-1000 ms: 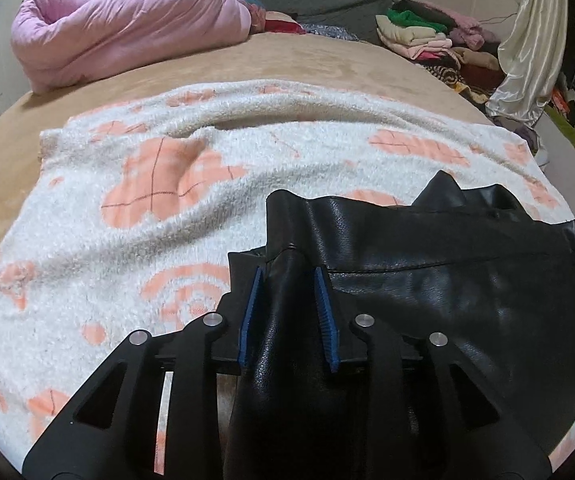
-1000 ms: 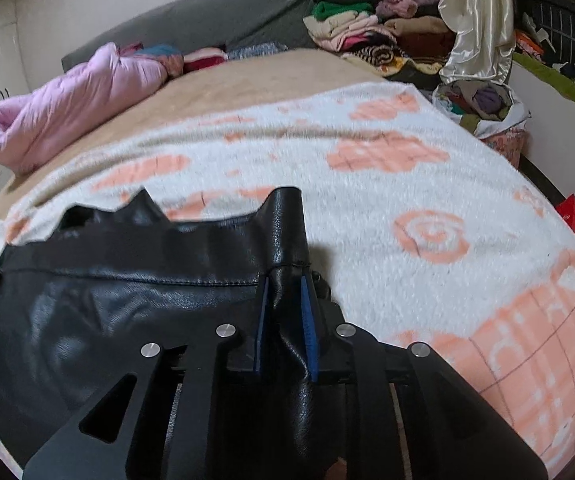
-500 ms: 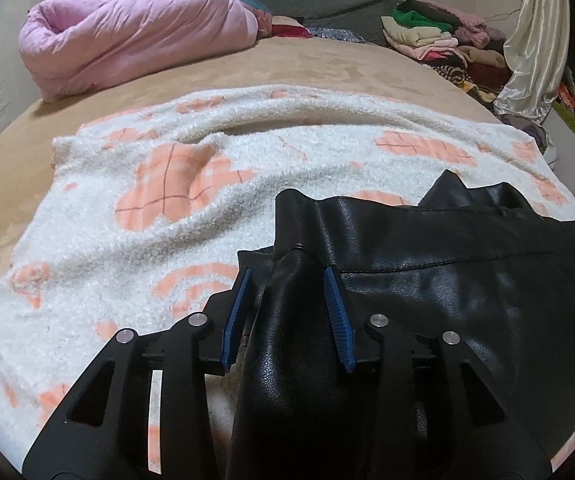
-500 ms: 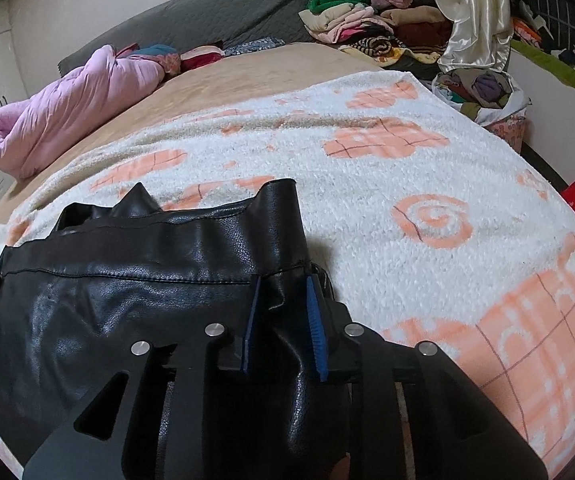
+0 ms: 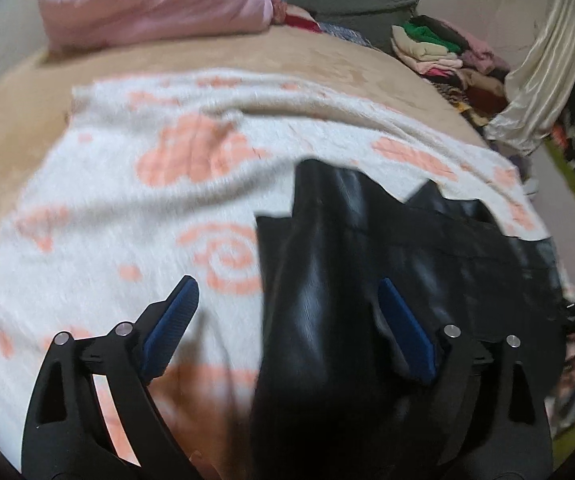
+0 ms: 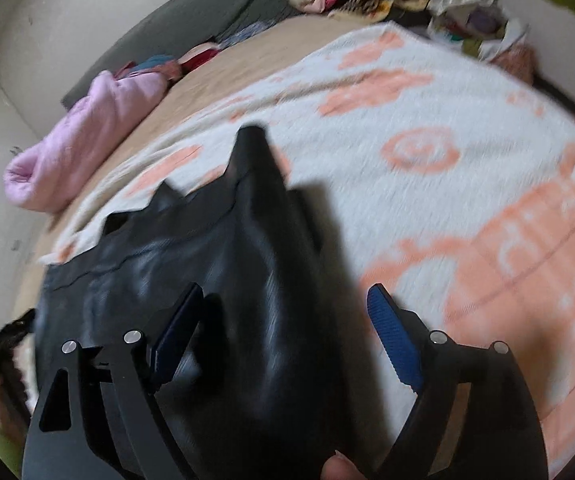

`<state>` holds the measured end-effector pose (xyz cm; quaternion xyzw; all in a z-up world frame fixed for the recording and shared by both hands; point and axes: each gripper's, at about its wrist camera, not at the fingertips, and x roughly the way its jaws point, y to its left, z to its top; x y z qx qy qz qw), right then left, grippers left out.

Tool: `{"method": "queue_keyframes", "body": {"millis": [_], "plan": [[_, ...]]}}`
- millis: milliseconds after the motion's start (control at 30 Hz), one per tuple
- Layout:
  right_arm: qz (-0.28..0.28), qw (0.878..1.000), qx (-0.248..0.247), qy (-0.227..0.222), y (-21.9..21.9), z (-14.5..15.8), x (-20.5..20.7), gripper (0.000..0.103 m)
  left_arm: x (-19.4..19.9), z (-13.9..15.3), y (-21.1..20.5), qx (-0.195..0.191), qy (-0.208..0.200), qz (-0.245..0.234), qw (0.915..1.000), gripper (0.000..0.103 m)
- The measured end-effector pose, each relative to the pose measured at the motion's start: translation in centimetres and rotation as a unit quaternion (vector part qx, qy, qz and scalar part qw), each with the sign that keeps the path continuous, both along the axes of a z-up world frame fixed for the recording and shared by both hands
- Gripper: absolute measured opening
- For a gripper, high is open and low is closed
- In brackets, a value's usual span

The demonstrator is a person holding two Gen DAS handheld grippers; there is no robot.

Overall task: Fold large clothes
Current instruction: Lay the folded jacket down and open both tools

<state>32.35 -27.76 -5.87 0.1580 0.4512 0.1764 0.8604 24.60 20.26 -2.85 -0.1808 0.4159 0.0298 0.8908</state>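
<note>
A black leather garment (image 5: 367, 248) lies on a white blanket with orange patterns (image 5: 127, 208) spread over the bed. In the left wrist view its left edge runs up between the blue pads of my left gripper (image 5: 287, 292). Those jaws are opening and stand wide, with neither pad pressing on the leather. The right wrist view shows the same garment (image 6: 207, 248) on the blanket (image 6: 407, 200), a raised fold pointing away between the pads of my right gripper (image 6: 285, 292). Its jaws are opening wide too and do not touch the leather. Both views are blurred.
A rolled pink duvet (image 5: 155, 4) lies at the head of the tan bed. Stacked folded clothes (image 5: 447, 56) and a cream curtain (image 5: 535, 80) are at the far right. A person's fingertip (image 6: 333, 468) shows at the bottom of the right wrist view.
Both grippers went from shut on the leather's corners to wide apart, letting the garment go. Both views have rolled and shifted, and the picture has blurred.
</note>
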Motion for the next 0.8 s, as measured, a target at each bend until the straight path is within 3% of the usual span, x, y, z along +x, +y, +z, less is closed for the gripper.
{"method": "queue_keyframes", "body": {"millis": [100,200,300,367,400,467,533,800], "plan": [[0.024,0.999,0.031,0.021,0.0,-0.1,-1.3,0.083,-1.0,-0.5,0.2,-0.047,0.008,-0.011,0.9988,0.085],[0.036,0.998,0.039,0.024,-0.2,0.2,-2.4,0.082,-1.8,-1.1,-0.3,-0.057,0.019,-0.02,0.998,0.085],[0.041,0.998,0.042,0.029,-0.6,-0.1,-3.0,0.068,-2.5,-2.2,-1.1,-0.061,0.038,-0.024,0.9971,0.085],[0.046,0.997,0.052,0.029,-0.7,-0.3,-3.2,0.058,-2.8,-2.9,-1.8,-0.063,0.046,-0.026,0.9966,0.075],[0.05,0.997,0.056,0.028,-0.8,-0.4,-3.4,0.054,-3.0,-3.2,-2.0,-0.075,0.043,-0.029,0.9958,0.061],[0.054,0.997,0.05,0.024,-0.7,-0.4,-3.6,0.04,-3.3,-2.9,-2.7,-0.062,0.039,-0.029,0.9969,0.054],[0.059,0.997,0.041,0.014,-0.6,0.1,-4.0,0.035,-3.7,-2.4,-3.1,-0.055,0.037,-0.032,0.9973,0.042],[0.056,0.998,0.018,0.017,-0.7,0.7,-6.1,0.033,-8.1,-1.5,-4.1,-0.039,0.035,-0.037,0.998,0.04]]}}
